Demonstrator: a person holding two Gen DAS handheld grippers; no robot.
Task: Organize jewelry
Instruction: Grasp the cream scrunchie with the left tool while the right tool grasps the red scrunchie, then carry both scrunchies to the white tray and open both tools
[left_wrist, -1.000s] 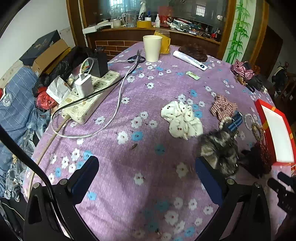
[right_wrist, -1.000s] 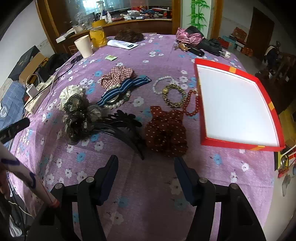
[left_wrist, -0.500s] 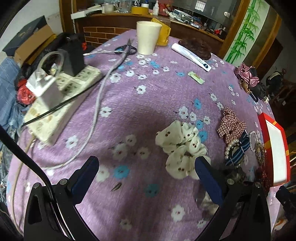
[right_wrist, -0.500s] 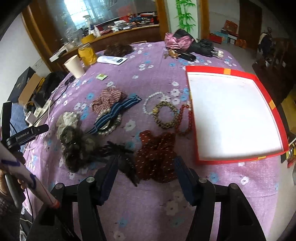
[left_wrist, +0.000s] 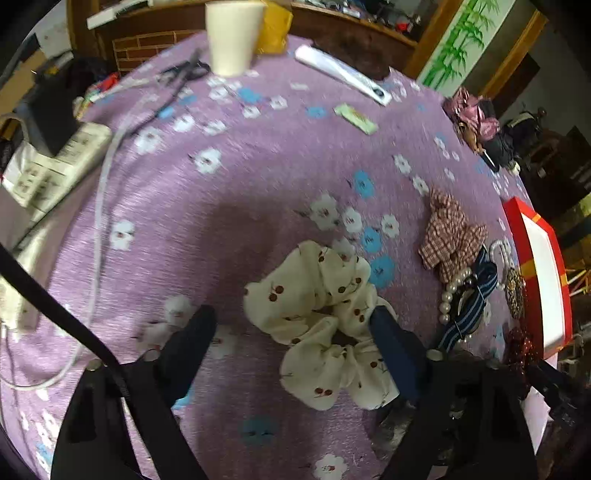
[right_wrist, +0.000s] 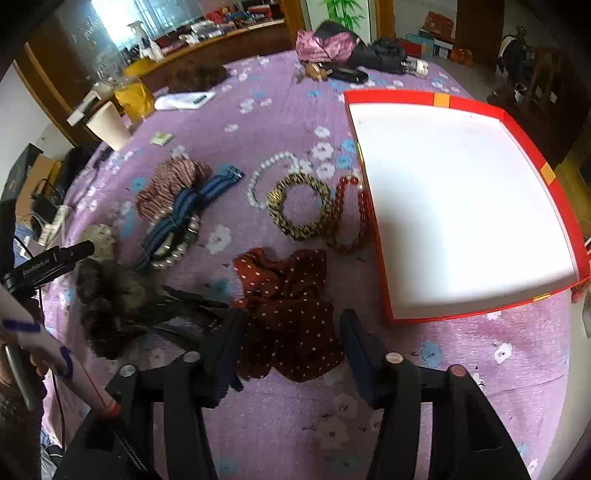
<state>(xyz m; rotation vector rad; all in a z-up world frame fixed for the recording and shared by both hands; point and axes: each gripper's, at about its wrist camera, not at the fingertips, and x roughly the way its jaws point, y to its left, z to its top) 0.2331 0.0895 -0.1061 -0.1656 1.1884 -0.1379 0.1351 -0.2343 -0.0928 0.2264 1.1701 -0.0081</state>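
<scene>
A cream cherry-print scrunchie (left_wrist: 321, 325) lies on the purple flowered cloth between the closing jaws of my left gripper (left_wrist: 291, 321). The right finger (left_wrist: 391, 343) overlaps its edge and the left finger stands clear of it. My right gripper (right_wrist: 291, 321) is closing around a dark red dotted scrunchie (right_wrist: 291, 295) without visibly pressing it. To the right is a red box (right_wrist: 424, 98) with a bare white inside. Near it lie a leopard bangle (right_wrist: 301, 206), a red bead bracelet (right_wrist: 349, 218), a pearl bracelet (right_wrist: 266, 173), a plaid scrunchie (right_wrist: 170, 184) and a blue striped band (right_wrist: 195, 199).
A dark fuzzy scrunchie (right_wrist: 107, 299) and a black claw clip (right_wrist: 184, 306) lie left of the red scrunchie. A power strip (left_wrist: 55, 166) with cables, scissors (left_wrist: 184, 70), a paper cup (left_wrist: 232, 37) and a white tube (left_wrist: 343, 74) occupy the far left. A folded umbrella (right_wrist: 369, 55) lies at the back.
My left gripper moved forward and down over the cream scrunchie and its jaws narrowed. My right gripper came down over the red dotted scrunchie, jaws narrowing too.
</scene>
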